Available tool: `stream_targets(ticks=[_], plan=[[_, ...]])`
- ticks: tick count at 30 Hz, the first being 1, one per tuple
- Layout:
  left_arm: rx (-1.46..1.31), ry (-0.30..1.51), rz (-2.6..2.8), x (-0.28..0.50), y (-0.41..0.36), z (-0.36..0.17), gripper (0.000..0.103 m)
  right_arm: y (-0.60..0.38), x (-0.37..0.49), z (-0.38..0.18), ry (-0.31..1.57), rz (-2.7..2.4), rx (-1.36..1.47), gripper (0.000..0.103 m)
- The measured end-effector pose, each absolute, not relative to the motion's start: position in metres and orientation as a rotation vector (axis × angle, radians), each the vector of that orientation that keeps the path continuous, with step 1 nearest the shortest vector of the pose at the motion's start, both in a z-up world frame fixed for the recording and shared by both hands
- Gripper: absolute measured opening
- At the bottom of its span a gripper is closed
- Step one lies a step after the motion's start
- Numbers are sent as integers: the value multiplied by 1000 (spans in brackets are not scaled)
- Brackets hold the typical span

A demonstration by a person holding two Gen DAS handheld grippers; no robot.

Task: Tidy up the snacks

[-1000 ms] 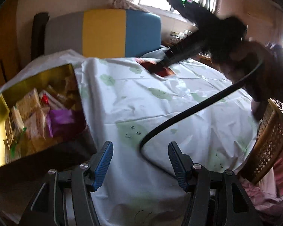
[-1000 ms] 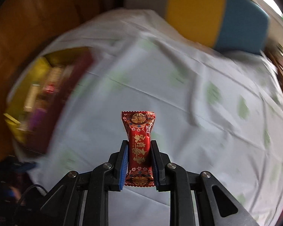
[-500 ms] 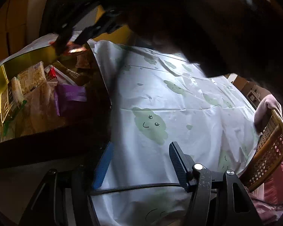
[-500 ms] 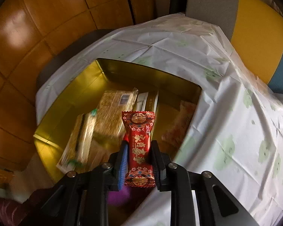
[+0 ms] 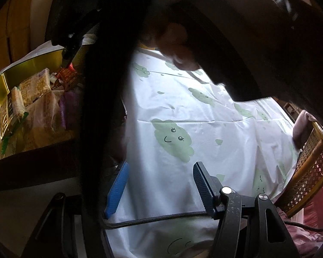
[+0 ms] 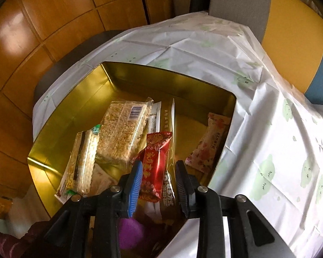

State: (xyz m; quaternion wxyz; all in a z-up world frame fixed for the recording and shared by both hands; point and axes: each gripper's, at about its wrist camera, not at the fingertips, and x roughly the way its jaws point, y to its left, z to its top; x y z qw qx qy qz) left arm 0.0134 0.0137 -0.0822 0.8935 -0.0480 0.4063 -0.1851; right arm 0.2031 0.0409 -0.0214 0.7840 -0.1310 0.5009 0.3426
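Observation:
A gold tin (image 6: pixel 161 71) stands on the white tablecloth (image 6: pixel 269 150) and holds several snack packets: a puffed-rice bar (image 6: pixel 122 133), a pink packet (image 6: pixel 211 144) and something purple (image 6: pixel 129 232). My right gripper (image 6: pixel 159 185) hangs over the tin with its jaws opening. The red candy (image 6: pixel 155 163) leans tilted between them, and the pads no longer press it. In the left wrist view the tin (image 5: pixel 32 62) is at the left, with the right gripper (image 5: pixel 67 58) above the red candy (image 5: pixel 64 73). My left gripper (image 5: pixel 159 185) is open over the cloth with nothing held.
A person's dark sleeve (image 5: pixel 226 43) and arm cross the left wrist view. A black cable (image 5: pixel 157 217) runs across the left gripper's fingers. A grey, yellow and blue chair back (image 6: pixel 290 25) stands behind the table; a wicker chair (image 5: pixel 312 172) is at its right. Wooden panels (image 6: pixel 43 21) line the wall.
My right gripper carried the red candy from over the tablecloth to over the gold tin, then its jaws widened and the candy tipped sideways. The arm now crosses the left wrist view.

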Motion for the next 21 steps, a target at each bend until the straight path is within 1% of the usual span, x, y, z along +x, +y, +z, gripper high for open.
stream_targets(ticks=[3, 9, 15, 17, 19, 21], plan=[[-89, 832, -380, 10, 13, -79, 67, 32, 196, -18, 1058, 730, -270, 31], [-68, 820, -379, 10, 6, -76, 68, -6, 178, -6, 980, 666, -204, 31], [-45, 799, -375, 7, 0, -70, 70, -52, 169, -2, 941, 563, -146, 31], [-34, 785, -373, 5, -3, -65, 71, -71, 165, -1, 926, 510, -136, 31], [-32, 766, -373, 2, -4, -58, 75, -89, 163, -2, 916, 458, -119, 31], [-38, 753, -380, 0, -2, -51, 76, -110, 161, -2, 904, 393, -97, 31]])
